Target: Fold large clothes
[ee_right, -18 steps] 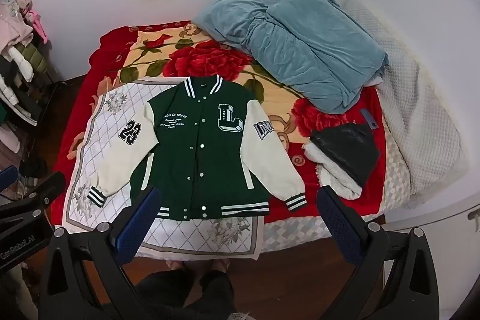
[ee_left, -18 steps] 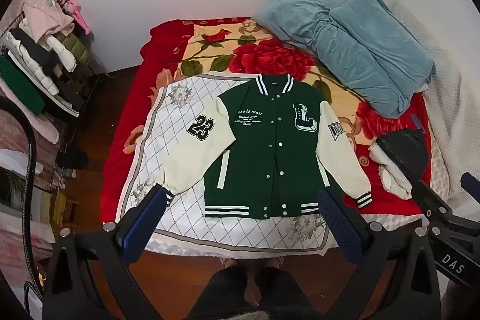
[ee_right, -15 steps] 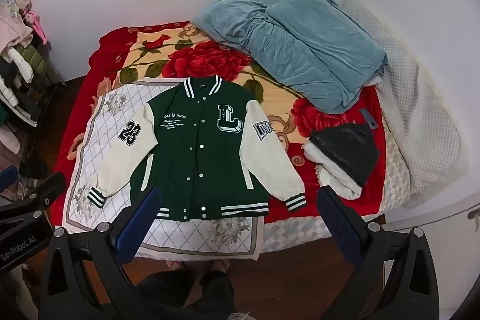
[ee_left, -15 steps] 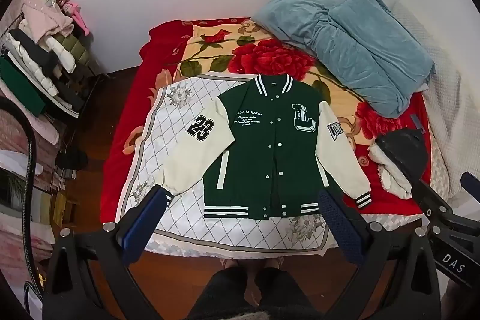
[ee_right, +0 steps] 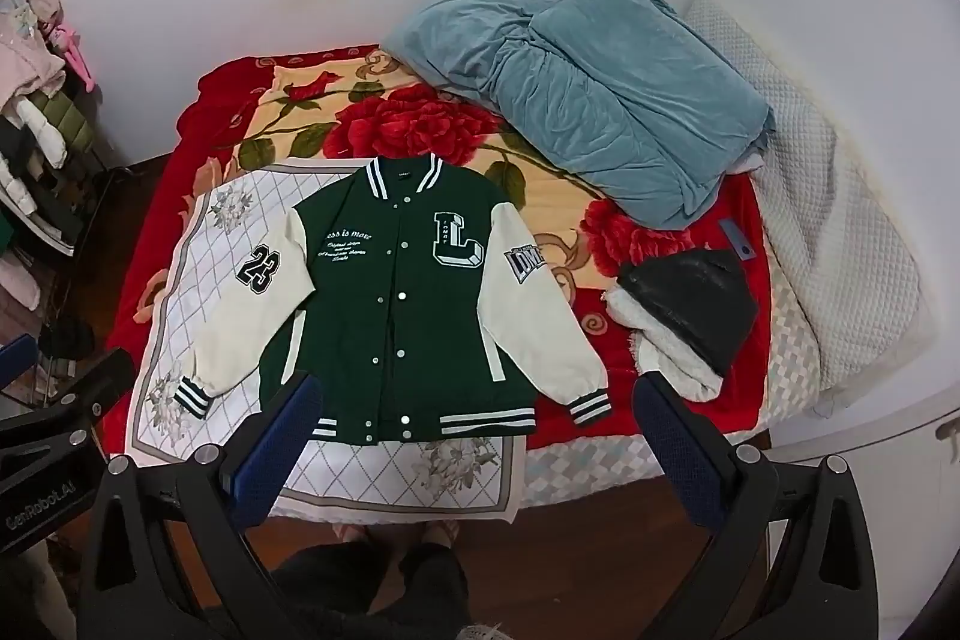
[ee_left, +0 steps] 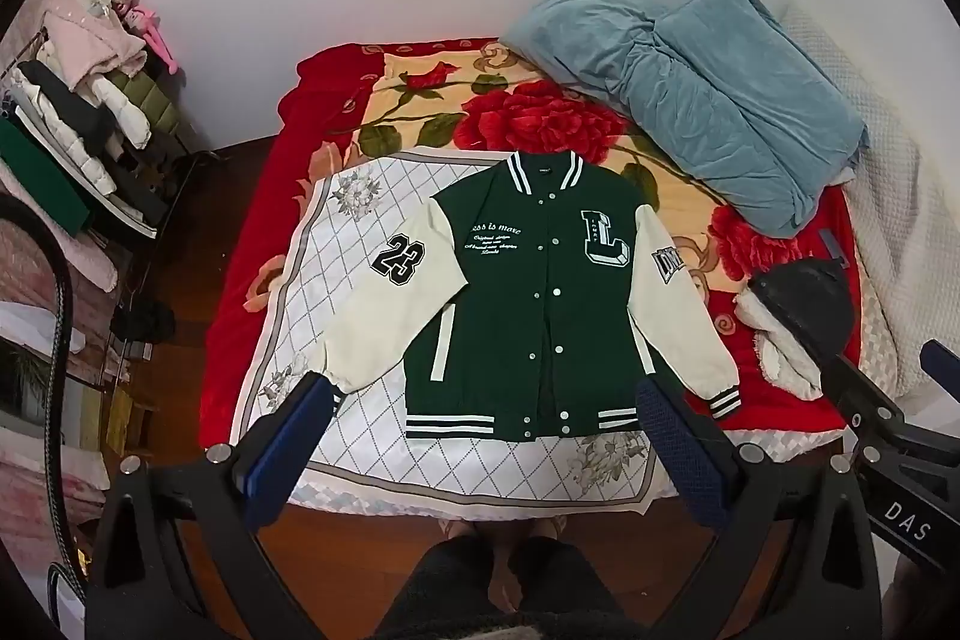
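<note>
Both claws stand wide open and hold nothing. Left gripper [ee_left: 480, 418] is raised above the near edge of the bed [ee_left: 252, 316], its blue-padded fingers [ee_left: 288, 436] spread apart, and right gripper [ee_right: 480, 418] sits likewise, pads clear of all fabric. In the left wrist view the other tool's black body enters at 3 o'clock.

Between each pair of fingers, toward 12 o'clock, the varsity jacket [ee_left: 540, 304] lies flat, front up and snapped shut, collar at 12 o'clock and striped hem at 6 o'clock. Both cream sleeves angle outward and down; the sleeve marked 23 [ee_right: 240, 316] ends at about 8 o'clock, the other cuff [ee_right: 591, 409] at 4 o'clock, near the bed's front edge.

The jacket rests on a white diamond-pattern cloth [ee_left: 360, 388], whose border overhangs the bed edge at 6 o'clock. Open cloth shows at 9 o'clock of the jacket. At 3 o'clock, a dark fleece-lined garment [ee_right: 690, 316] lies just beside the cuff. At 1 o'clock a blue blanket [ee_right: 600, 100] is bundled, well apart. Wooden floor [ee_right: 600, 550] and the person's legs occupy 6 o'clock.
</note>
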The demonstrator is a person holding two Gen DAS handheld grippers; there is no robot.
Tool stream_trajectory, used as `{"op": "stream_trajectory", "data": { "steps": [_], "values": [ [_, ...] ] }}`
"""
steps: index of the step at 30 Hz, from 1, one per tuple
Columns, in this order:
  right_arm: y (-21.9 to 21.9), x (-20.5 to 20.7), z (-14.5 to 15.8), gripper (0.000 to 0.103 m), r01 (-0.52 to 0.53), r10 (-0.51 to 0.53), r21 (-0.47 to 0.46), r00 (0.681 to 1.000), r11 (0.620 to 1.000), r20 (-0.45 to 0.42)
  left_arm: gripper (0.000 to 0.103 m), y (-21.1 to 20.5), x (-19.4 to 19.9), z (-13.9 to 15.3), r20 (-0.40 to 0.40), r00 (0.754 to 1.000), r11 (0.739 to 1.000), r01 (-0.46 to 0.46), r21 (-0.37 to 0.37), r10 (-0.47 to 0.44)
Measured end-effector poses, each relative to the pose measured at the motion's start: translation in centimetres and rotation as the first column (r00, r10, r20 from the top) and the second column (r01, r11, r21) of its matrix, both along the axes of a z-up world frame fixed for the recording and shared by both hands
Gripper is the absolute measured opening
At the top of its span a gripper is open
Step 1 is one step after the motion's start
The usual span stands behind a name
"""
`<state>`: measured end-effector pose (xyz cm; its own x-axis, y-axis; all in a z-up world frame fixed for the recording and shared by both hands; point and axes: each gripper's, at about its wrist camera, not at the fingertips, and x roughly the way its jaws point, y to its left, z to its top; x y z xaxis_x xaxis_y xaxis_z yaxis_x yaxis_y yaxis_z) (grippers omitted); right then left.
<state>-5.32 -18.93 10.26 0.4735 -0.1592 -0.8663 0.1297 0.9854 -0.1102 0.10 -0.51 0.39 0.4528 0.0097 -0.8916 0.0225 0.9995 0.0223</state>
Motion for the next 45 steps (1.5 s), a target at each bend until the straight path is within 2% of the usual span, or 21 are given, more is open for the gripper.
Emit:
{"op": "stream_trajectory", "data": {
  "steps": [35, 38, 45],
  "values": [
    [1.0, 0.3, 0.8, 0.103, -0.003, 0.003, -0.007, 1.0, 1.0, 0.002, 0.103, 0.1, 0.8, 0.8, 0.005, 1.0, 1.0, 0.001, -0.004, -0.001],
    [1.0, 0.7, 1.0, 0.103, -0.003, 0.003, -0.006, 1.0, 1.0, 0.002, 0.103, 1.7, 1.1, 1.2, 0.007, 1.0, 1.0, -0.001, -0.008, 0.001],
    [1.1, 0.8, 1.3, 0.103, -0.004, 0.004, -0.01, 1.0, 1.0, 0.003, 0.103, 2.2, 1.3, 1.4, 0.009, 1.0, 1.0, -0.002, -0.009, 0.002]
  ]
}}
